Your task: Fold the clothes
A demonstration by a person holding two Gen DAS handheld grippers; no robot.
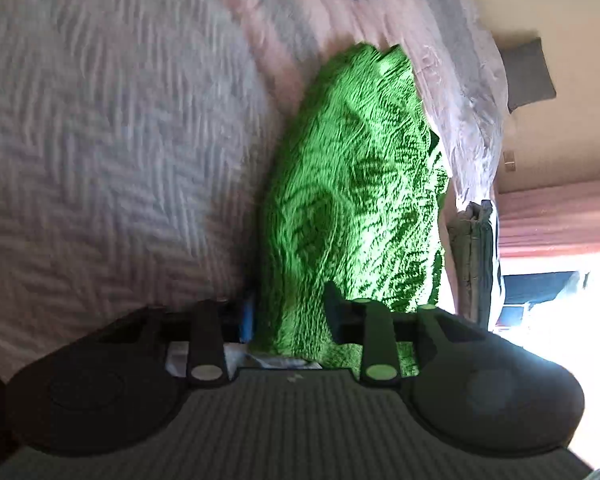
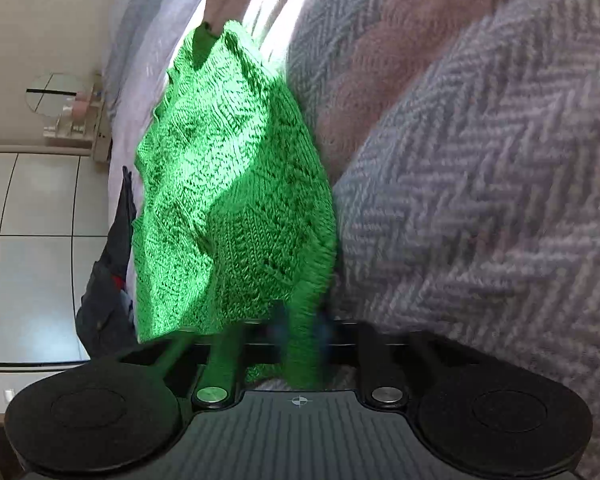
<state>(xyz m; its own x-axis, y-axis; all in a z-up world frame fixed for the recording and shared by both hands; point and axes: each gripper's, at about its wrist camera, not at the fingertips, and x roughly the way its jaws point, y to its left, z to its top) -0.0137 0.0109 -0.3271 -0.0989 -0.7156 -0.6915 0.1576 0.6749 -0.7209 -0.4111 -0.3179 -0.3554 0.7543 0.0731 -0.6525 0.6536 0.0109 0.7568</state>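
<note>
Knitwear fills the space ahead of both claws: a bright green knitted garment [image 1: 352,200], probably a sweater, stretched between them over a bed spread with a grey herringbone blanket [image 1: 100,140]. The left claw [image 1: 290,320] is pressed together, pinching a bunched edge of the knit. The right claw [image 2: 300,344] is likewise clamped on a gathered strand of the same fabric, though blur hides its fingertips.

Such an open, lacy knit should be light, soft and floppy, with stretch. It would sag and distort if held by one point, so corners or hems, taken two at once, look the safest hold, since the loops could snag.

Beyond the left claw, its view alone shows a bright window and a dark cushion against the wall. Only the right view shows a dark heap of clothes [image 2: 108,280] left of its claw, white cupboard doors and a round mirror.
</note>
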